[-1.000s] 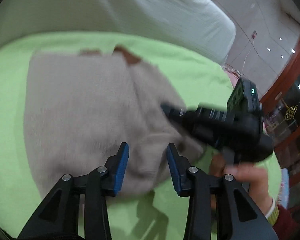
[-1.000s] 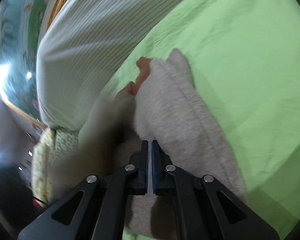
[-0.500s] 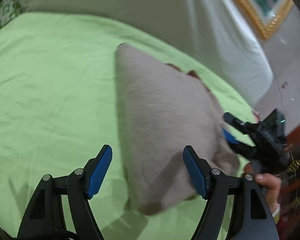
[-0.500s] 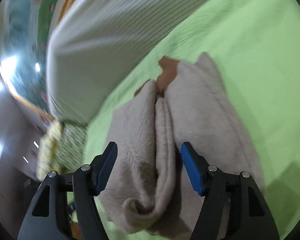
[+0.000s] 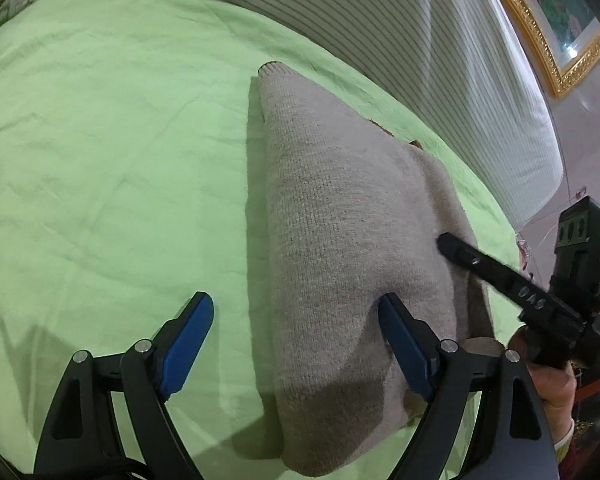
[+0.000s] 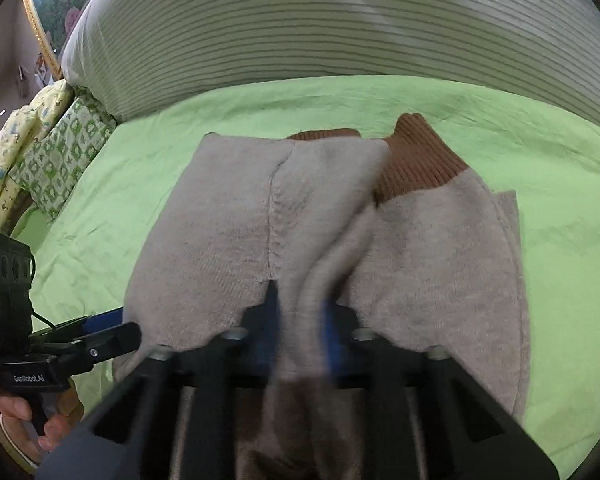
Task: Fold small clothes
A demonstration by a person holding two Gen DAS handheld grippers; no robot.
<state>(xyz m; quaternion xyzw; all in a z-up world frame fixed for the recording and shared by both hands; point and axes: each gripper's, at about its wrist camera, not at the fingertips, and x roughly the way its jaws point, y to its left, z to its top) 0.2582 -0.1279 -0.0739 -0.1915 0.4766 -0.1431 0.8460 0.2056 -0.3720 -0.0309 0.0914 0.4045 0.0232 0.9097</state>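
I've got my right gripper (image 6: 300,322) just closing on a fold of the grey knit sweater (image 6: 260,216), left gripper (image 5: 296,344) spread wide and empty beside it, so next I'd carry that fold across.

Your beige knit sweater (image 6: 228,232) lies partly folded on the green sheet (image 5: 112,152) — both sides turned in toward the middle, a seam running down the left panel. Brown ribbed trim (image 6: 416,160) shows at its far end, beside the striped pillow. One fold of the knit bunches up at the near edge.
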